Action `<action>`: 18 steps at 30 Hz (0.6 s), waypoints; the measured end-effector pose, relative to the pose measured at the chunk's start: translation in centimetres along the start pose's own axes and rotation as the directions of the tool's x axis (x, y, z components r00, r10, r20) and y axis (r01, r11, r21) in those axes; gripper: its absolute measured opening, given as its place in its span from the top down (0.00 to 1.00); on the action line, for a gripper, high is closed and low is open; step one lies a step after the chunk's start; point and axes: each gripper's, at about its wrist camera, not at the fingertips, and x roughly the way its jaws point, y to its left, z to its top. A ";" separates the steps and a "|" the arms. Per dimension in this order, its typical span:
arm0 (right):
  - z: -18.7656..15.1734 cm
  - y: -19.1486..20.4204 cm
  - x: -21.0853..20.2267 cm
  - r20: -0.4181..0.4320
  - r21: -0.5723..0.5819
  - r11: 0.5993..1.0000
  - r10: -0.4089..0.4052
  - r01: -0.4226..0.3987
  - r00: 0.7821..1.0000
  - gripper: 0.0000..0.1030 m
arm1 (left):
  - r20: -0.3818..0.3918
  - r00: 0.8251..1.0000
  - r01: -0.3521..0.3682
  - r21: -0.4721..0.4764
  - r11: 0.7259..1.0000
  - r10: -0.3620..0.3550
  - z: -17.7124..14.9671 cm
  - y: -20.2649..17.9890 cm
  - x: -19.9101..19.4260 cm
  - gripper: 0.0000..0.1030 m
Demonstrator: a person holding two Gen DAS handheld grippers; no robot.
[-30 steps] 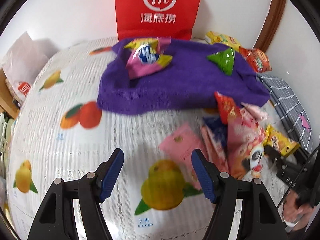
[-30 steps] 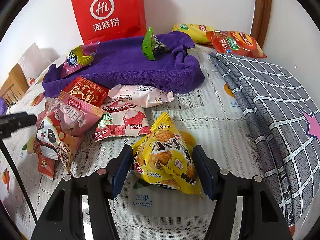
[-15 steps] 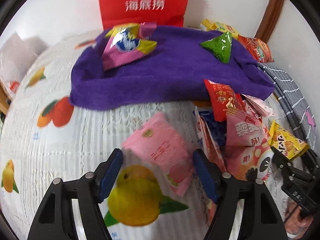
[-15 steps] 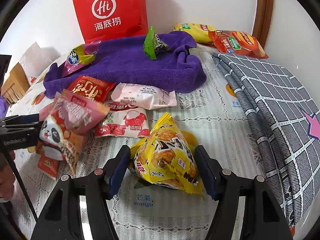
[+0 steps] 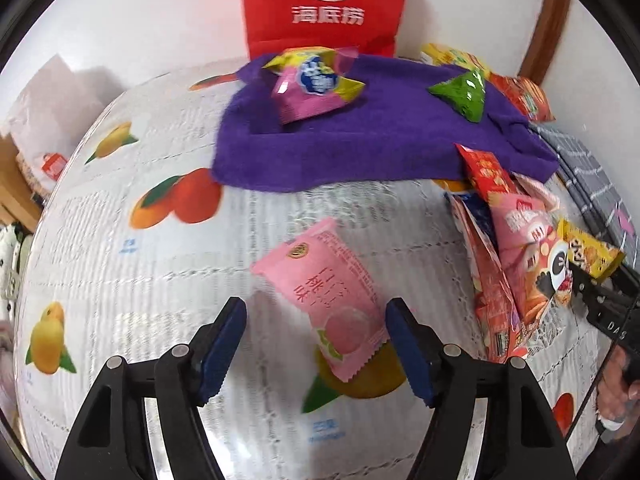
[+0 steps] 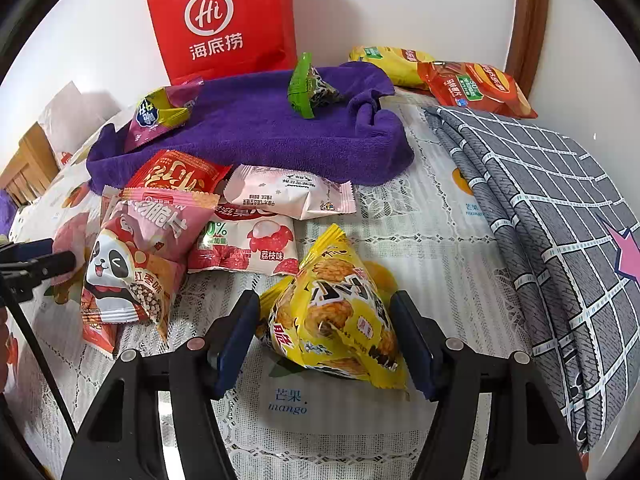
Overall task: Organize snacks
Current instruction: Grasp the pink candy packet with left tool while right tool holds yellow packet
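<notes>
From the left wrist view, the left gripper (image 5: 316,344) was seen spread wide, nothing held, with one pink packet (image 5: 324,300) lying flat on the fruit-print tablecloth (image 5: 120,280), its near end between the two blue pads (image 5: 222,344). The packet was judged light, thin and crinkly, likely slippery in its film; a hold across its narrow width near the sealed end was judged best, with gentle pressure in case the contents crush. Farther off, two packets were counted on the purple towel (image 5: 360,152): one pink-and-yellow pouch (image 5: 316,88) to the left and one green pouch (image 5: 464,96) to the right. One red bag (image 5: 324,4) stood against the far wall. A heap of packets (image 5: 512,248) lay to the right; its count could not be told from here.

From the right wrist view, the right gripper (image 6: 324,340) was also seen parted, its pads flanking one yellow pouch (image 6: 336,316) without visibly squeezing it. The pouch was judged puffy, air-filled and light; a soft pinch across its middle was judged safer than a hard one. In the heap to the left, at least five packets were counted, a panda packet (image 6: 124,276) nearest. Two more bags (image 6: 440,76) lay far right, beside one grey checked cloth (image 6: 560,220).
</notes>
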 end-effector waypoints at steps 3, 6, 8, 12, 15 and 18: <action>0.0 0.0 0.0 0.000 0.000 1.000 0.000 0.000 1.000 0.35 | 0.003 1.000 0.021 -0.026 0.999 -0.021 0.1 0.5 -0.4 0.31; 0.0 0.0 0.0 0.000 0.000 1.000 0.000 0.000 1.000 0.35 | 0.005 1.000 0.013 -0.053 0.998 -0.013 0.8 0.3 -0.1 0.30; 0.0 0.0 0.0 0.000 0.000 1.000 0.000 0.000 1.000 0.35 | -0.003 1.000 0.021 -0.066 0.998 -0.021 1.2 -0.1 0.4 0.30; 0.0 0.0 0.0 0.000 0.000 1.000 0.002 -0.002 1.000 0.35 | 0.035 0.999 0.031 -0.066 0.997 -0.028 1.2 -0.8 0.8 0.30; 0.0 0.0 0.0 0.000 0.001 1.000 0.005 -0.005 1.000 0.34 | 0.031 0.999 0.035 -0.013 0.999 -0.034 0.5 -1.2 0.6 0.31; 0.0 0.0 0.0 -0.001 -0.001 1.000 0.010 -0.010 1.000 0.33 | 0.011 1.000 0.014 0.018 1.000 -0.014 -0.5 -1.2 0.5 0.30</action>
